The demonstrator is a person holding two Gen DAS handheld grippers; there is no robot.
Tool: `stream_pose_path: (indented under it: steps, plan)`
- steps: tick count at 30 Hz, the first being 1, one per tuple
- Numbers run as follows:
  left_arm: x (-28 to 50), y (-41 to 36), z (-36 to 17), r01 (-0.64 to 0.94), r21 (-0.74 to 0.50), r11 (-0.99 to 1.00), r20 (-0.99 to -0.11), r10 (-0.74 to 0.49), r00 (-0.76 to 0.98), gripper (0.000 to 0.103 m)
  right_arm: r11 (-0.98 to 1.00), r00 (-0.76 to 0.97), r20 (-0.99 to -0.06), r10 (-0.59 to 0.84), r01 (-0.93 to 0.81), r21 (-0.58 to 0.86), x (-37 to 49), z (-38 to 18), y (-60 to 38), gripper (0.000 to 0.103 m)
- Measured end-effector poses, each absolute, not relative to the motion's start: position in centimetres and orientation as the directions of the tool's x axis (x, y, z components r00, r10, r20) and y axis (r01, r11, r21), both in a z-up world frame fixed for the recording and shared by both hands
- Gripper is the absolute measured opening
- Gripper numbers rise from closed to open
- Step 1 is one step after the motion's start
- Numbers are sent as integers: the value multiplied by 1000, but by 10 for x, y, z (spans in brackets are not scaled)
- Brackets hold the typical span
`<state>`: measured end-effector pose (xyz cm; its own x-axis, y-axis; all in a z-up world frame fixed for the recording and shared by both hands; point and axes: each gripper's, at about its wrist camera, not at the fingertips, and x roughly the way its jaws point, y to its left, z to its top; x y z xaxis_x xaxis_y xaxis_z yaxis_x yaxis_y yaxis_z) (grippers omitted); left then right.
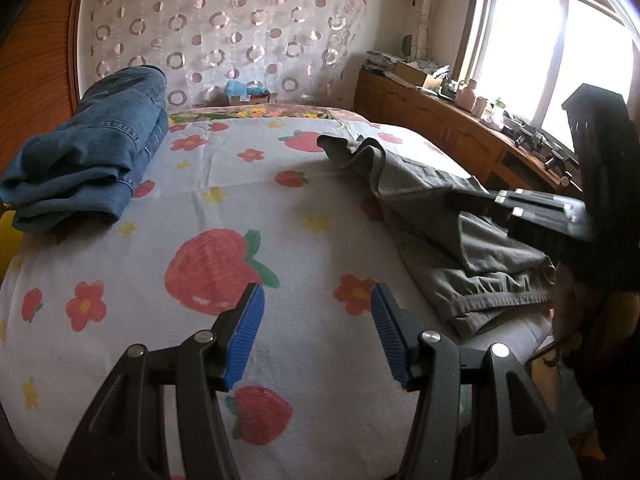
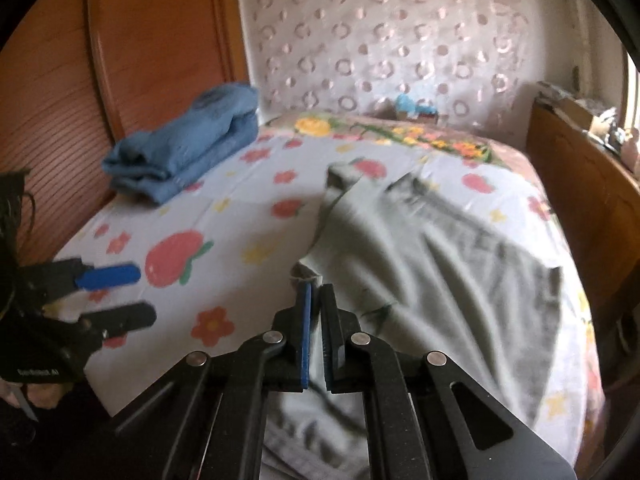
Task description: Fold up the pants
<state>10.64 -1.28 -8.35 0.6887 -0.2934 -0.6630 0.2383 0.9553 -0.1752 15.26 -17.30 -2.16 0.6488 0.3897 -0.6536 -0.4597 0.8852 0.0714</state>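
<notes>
Grey-green pants lie spread on the bed's right side, one leg reaching toward the headboard; they also show in the left wrist view, bunched at the near edge. My right gripper is shut on the pants' near edge, with cloth between its blue pads. My left gripper is open and empty, low over the bare sheet left of the pants. It also shows in the right wrist view, open at the left.
Folded blue jeans lie at the bed's far left by the wooden headboard. The strawberry-print sheet covers the bed. A cluttered wooden cabinet runs along the right under the window. A small box sits beyond the bed.
</notes>
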Motion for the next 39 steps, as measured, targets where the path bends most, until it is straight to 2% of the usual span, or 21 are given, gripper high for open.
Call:
stream_pose_path:
  steps: [5,14,22,34,36,37,38,39]
  plan:
    - [106,-16,-84,246,-175,953,-663,-299,686,56,905,680,-635,368,-419,76,162,-9,-197,1]
    - [105,-29,-88,277,-167,946,-673,-315,670,56,935,722,-636,272,-356,-4,188,5,-238,1]
    - [105,-32,-89,282,-166,945,-675,-317,666,56,963,728,-668,153,-263,-66,230,-2,-285,1]
    - [104,-35,-92,289,-164,943,-680,-320,659,56,980,713,-698,69,-180,-88,249,-18,-314,1]
    - [104,-35,-92,288,-165,943,-682,-320,658,56,984,718,-695,37,-149,-101,249,-20,-318,16]
    - [103,-35,-92,288,-165,943,-682,-320,658,56,986,719,-694,30,-137,-98,248,-20,-320,31]
    - [103,-35,-92,288,-165,943,-681,-320,658,56,988,716,-698,38,-132,-82,247,-21,-324,35]
    - [103,-36,-92,289,-165,943,-681,-321,658,56,989,714,-698,53,-134,-62,246,-20,-326,35]
